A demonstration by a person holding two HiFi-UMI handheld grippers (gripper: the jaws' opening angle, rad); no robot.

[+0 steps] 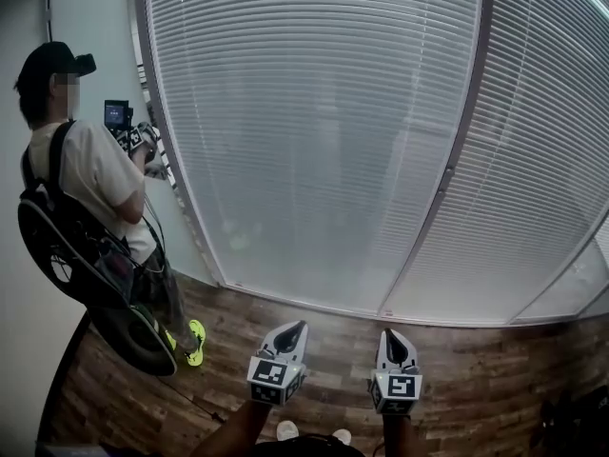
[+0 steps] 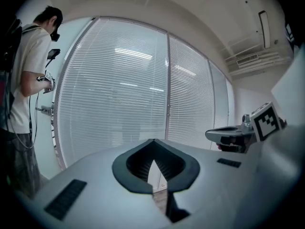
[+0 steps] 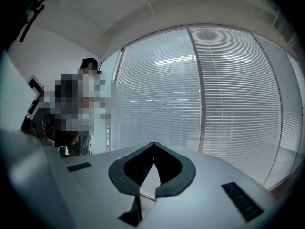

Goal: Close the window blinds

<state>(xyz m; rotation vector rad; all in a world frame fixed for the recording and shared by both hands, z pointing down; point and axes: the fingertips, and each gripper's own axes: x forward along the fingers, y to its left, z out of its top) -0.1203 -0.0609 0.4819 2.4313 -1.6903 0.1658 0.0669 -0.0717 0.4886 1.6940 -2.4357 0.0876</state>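
Head view: window blinds [image 1: 314, 141] slats run horizontal; left gripper [image 1: 295, 329] and right gripper [image 1: 393, 337] jaws closed, empty

An office room: tall glass panels hung with white slatted blinds [image 1: 314, 141], grey metal frames [image 1: 447, 179] between them, wood-plank floor [image 1: 476, 369], plain white walls, a ceiling air vent [image 2: 248, 59].

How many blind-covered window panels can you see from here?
3. The wide left panel, beside the standing person; the middle panel, right of the mullion; a narrow right panel at the picture's edge. More may lie out of view.
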